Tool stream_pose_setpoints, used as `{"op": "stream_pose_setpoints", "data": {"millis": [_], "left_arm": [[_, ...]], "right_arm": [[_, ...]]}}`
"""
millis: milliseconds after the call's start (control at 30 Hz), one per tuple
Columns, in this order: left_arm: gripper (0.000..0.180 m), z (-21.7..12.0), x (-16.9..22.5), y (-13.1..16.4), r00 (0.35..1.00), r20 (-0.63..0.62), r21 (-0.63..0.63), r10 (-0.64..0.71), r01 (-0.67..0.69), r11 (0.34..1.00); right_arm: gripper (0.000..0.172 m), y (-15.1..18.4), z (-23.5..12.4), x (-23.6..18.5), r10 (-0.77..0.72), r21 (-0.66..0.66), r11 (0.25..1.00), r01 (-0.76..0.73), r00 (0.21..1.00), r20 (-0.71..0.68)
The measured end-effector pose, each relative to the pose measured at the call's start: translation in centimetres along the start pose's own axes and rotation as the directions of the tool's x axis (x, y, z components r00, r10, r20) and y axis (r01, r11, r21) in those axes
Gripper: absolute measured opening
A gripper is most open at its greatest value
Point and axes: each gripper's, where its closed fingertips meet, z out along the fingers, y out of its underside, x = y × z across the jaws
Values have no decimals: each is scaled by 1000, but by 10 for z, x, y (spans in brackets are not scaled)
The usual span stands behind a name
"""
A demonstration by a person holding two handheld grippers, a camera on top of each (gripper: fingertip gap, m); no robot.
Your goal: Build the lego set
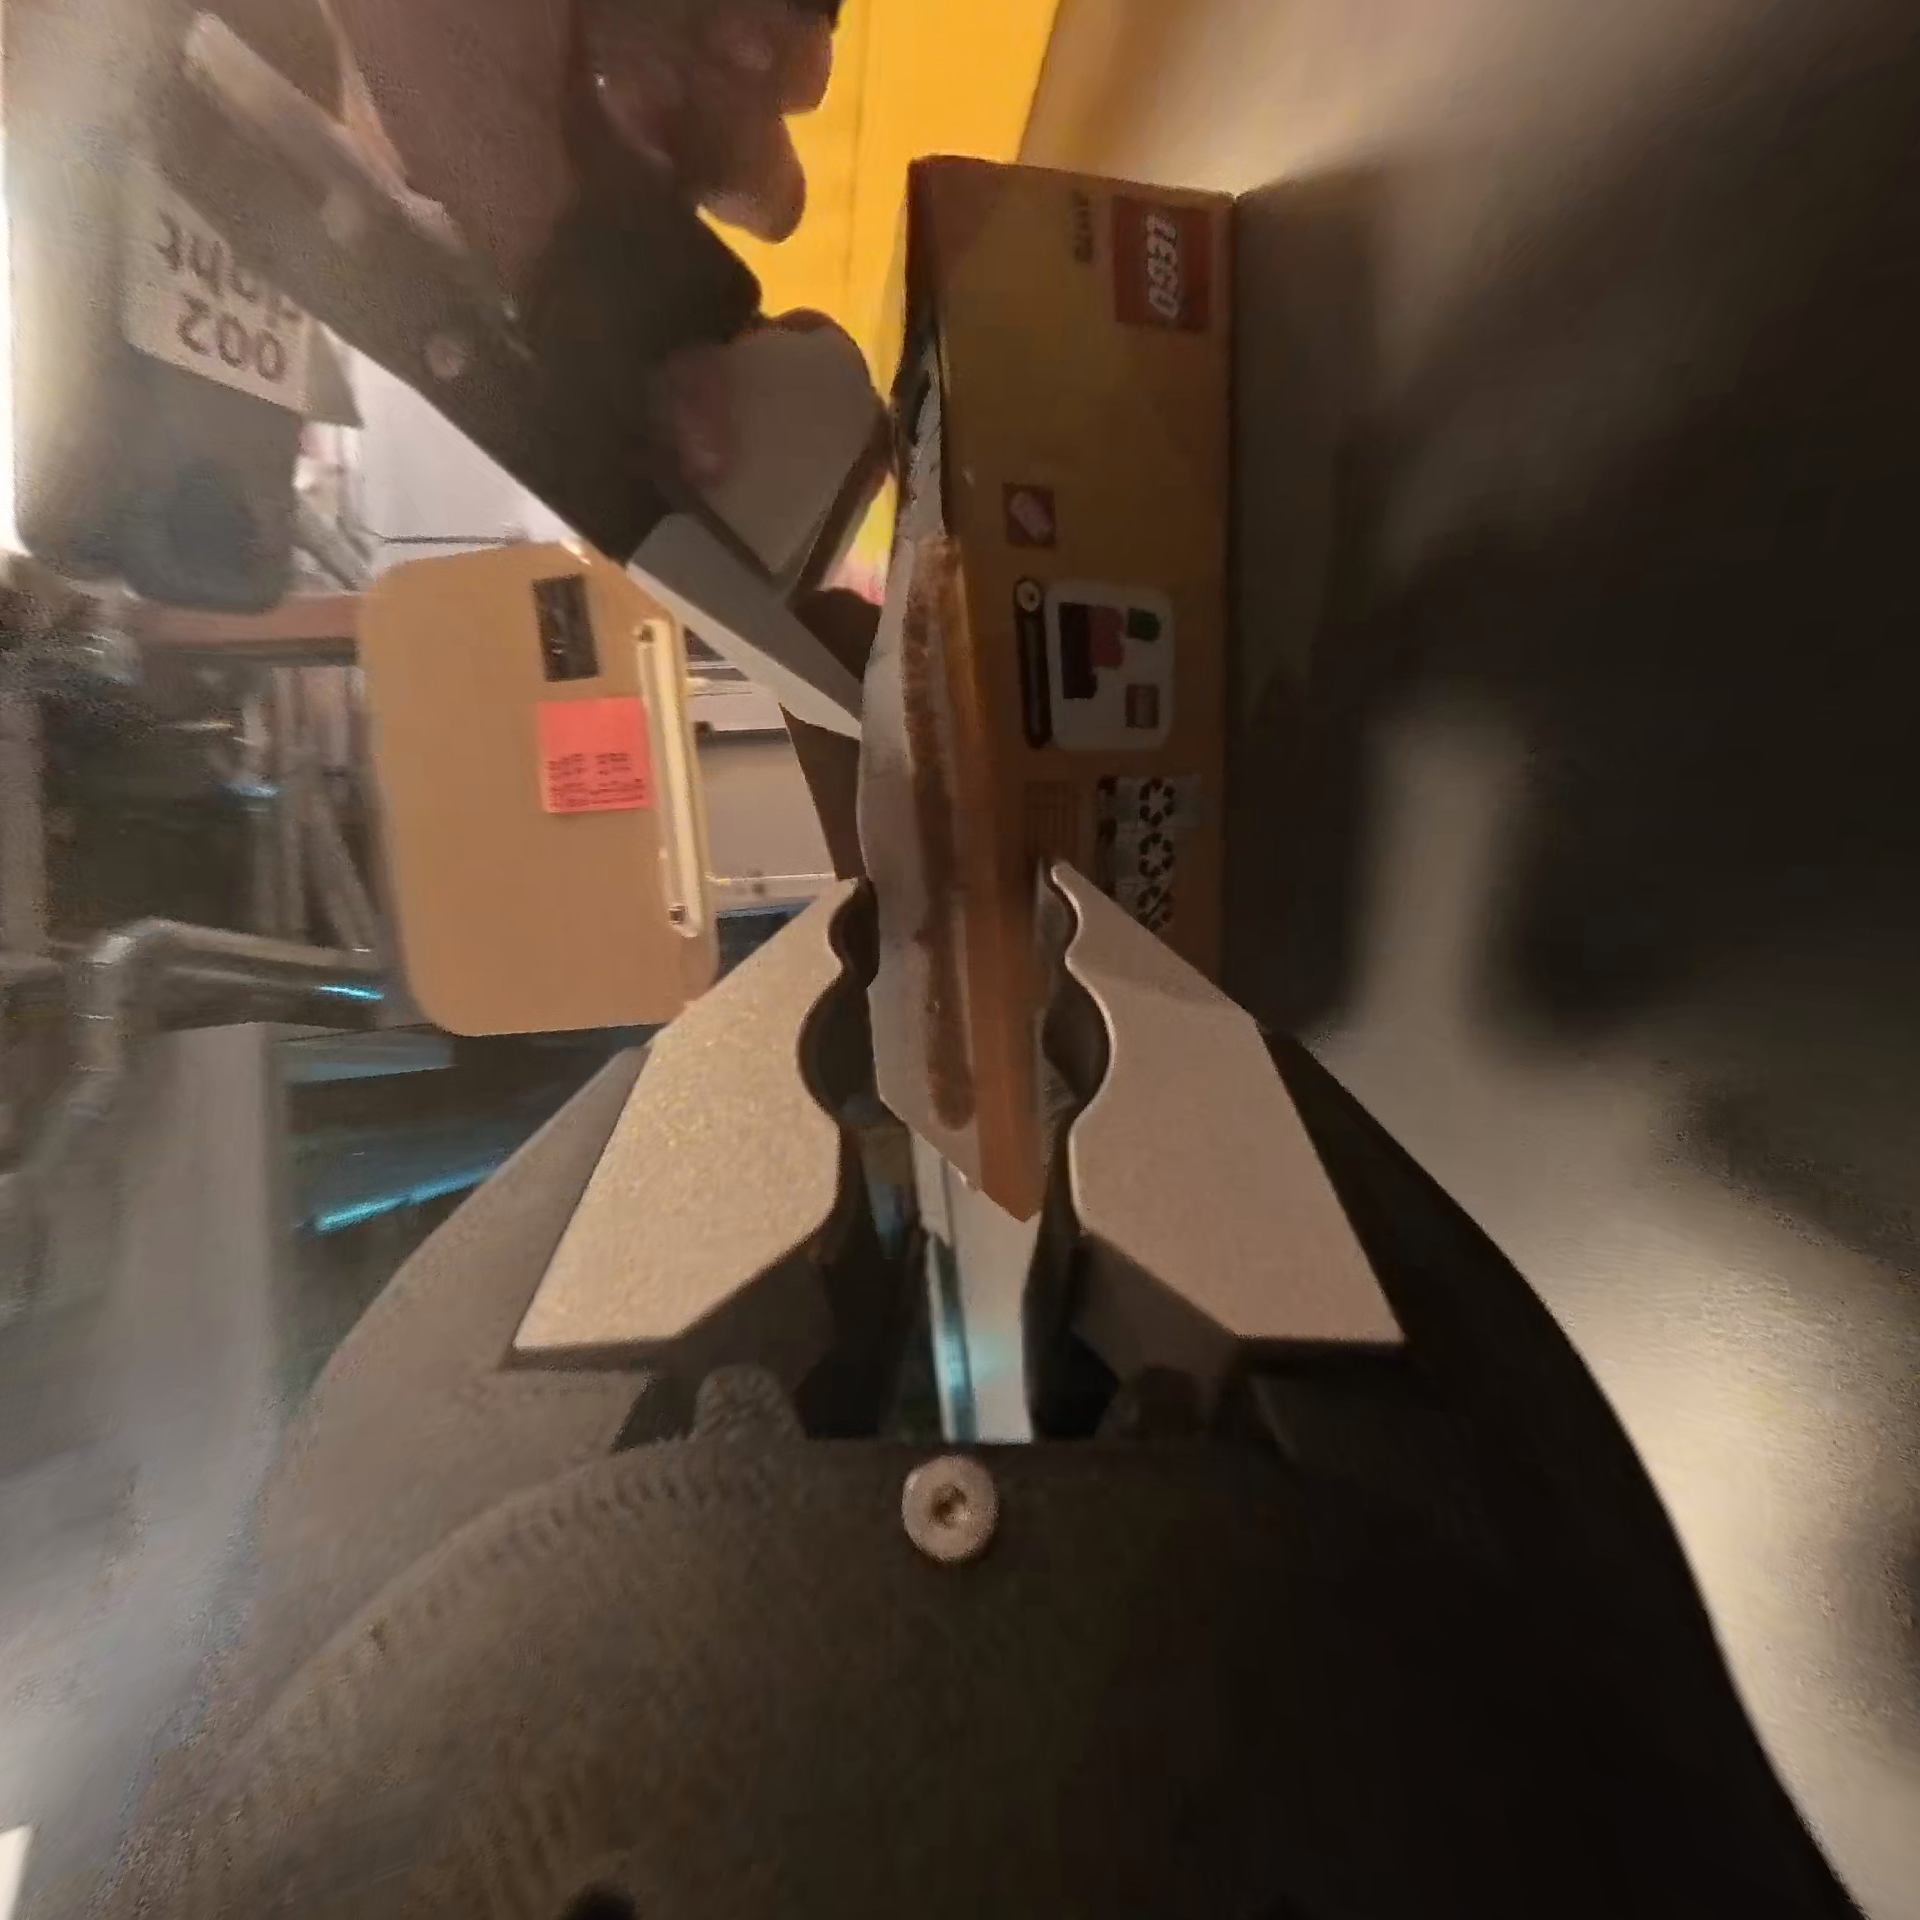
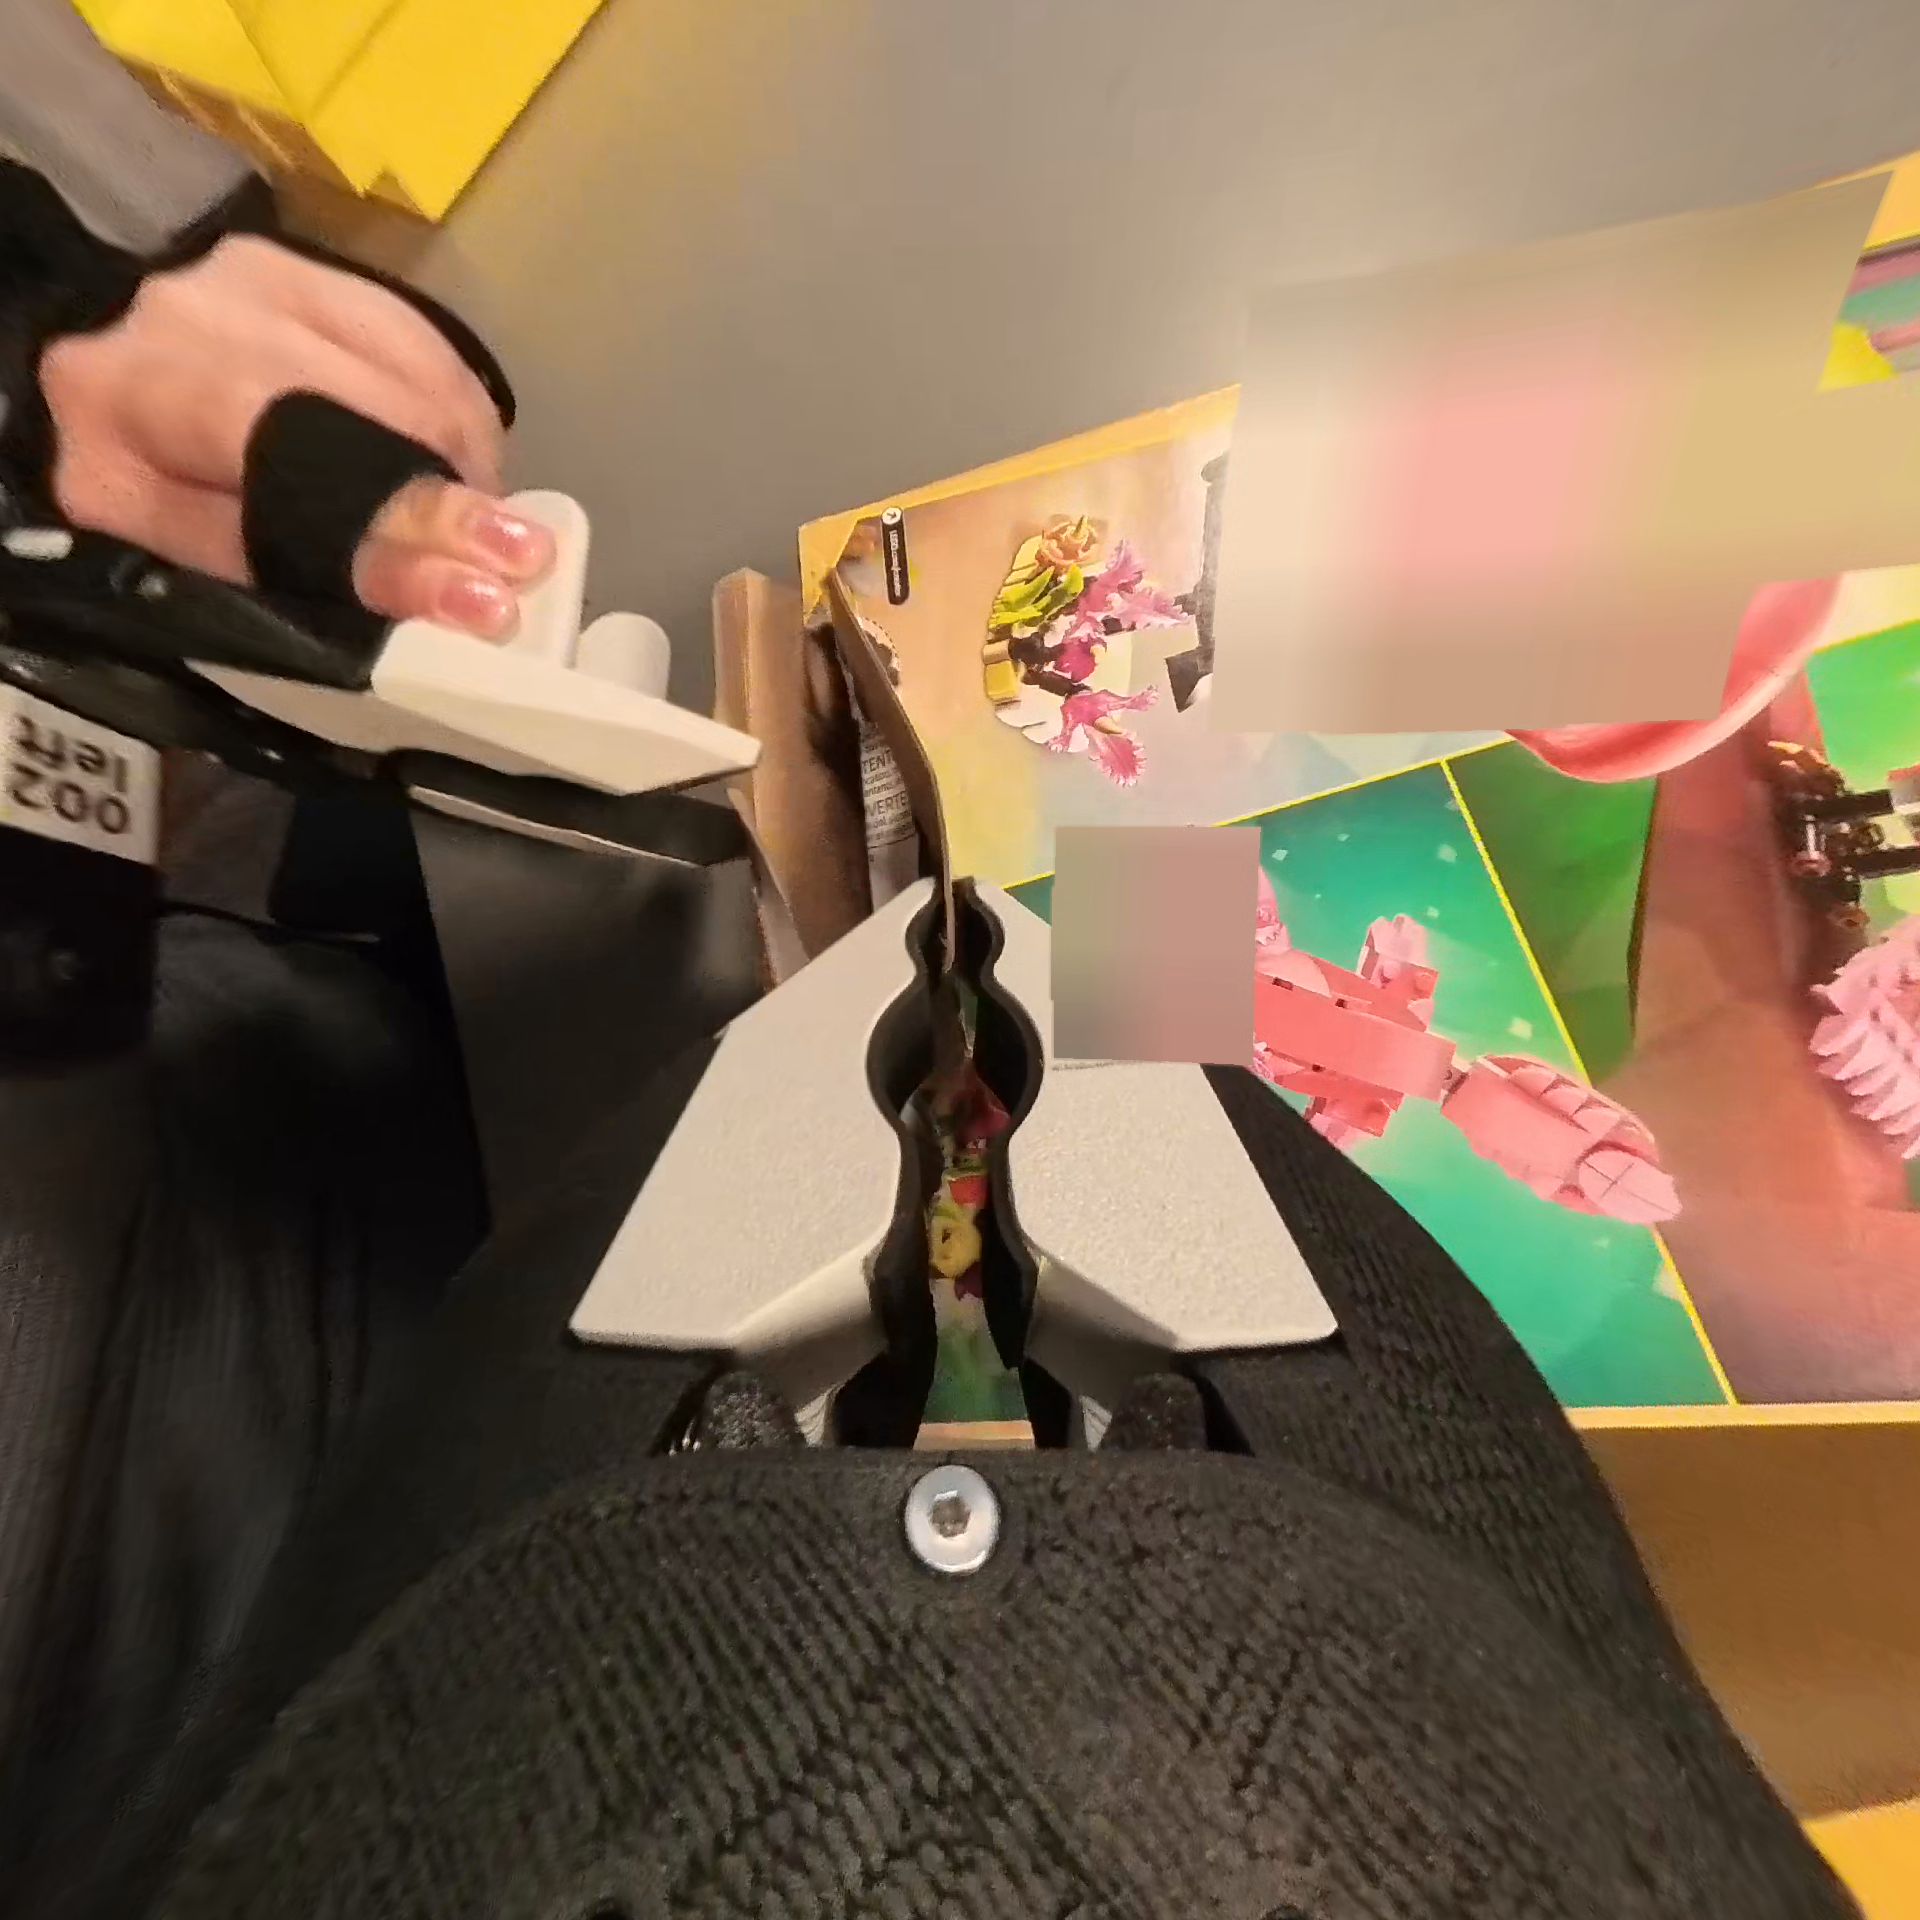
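A yellow toy-brick box stands on end in the left wrist view. Its end flap, white inside with a brown glue strip, reaches back between my left gripper's fingers. My left gripper is shut on this flap, and both fingers touch it. In the right wrist view the box shows its printed face. My right gripper is shut on a thin brown cardboard flap at the box's open end. The left gripper holds a flap at the same end. The right gripper shows at that end too.
A gloved hand holds the left gripper. A beige device with an orange sticker hangs under the right gripper. A yellow object lies at the back left. A grey surface lies behind the box, and dark cloth fills the left. The tips of one gripper are about 5 centimeters away from the tips of the other.
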Motion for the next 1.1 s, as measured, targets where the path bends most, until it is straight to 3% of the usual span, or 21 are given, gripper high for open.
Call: {"op": "stream_pose_setpoints", "data": {"millis": [367,500,567,600,633,700,733,800,833,933,1100], "left_arm": [[21,3,-10,16,933,275,-77,231,-218,973],[21,4,-11,17,927,297,-64,229,-220,973],[22,5,-11,18,973,222,-11,67,-66,998],[22,6,-10,17,989,120,27,-91,88,996],[23,7,-9,15,962,-14,50,-272,272,961],[16,9,-14,12,771,-242,11,-589,610,793],[20,10,-12,10,653,-358,-47,-668,701,711],[32,10,-10,6,410,-534,-185,-740,797,575],[41,8,-8,3,308,-598,-257,-740,801,541],[66,6,2,-6,81,-705,-440,-704,729,525],[66,12,8,-36,-163,-785,-543,-597,645,537]], "right_arm": [[0,-12,1,11,335,-1,940,-340,924,185],[0,-12,1,13,350,-16,935,-353,920,179],[0,-11,2,14,330,-13,943,-332,929,167],[0,-10,2,15,305,-13,952,-307,941,148],[0,-8,3,15,276,-16,961,-277,953,126],[0,-5,6,16,238,-26,971,-236,967,93],[0,-5,6,16,225,-27,974,-223,971,86],[0,-4,7,17,194,-23,981,-193,979,64],[0,-4,7,17,175,-21,985,-174,983,51],[0,-2,8,19,130,-21,991,-130,991,20],[0,-2,8,19,108,-8,994,-108,994,6]]}}
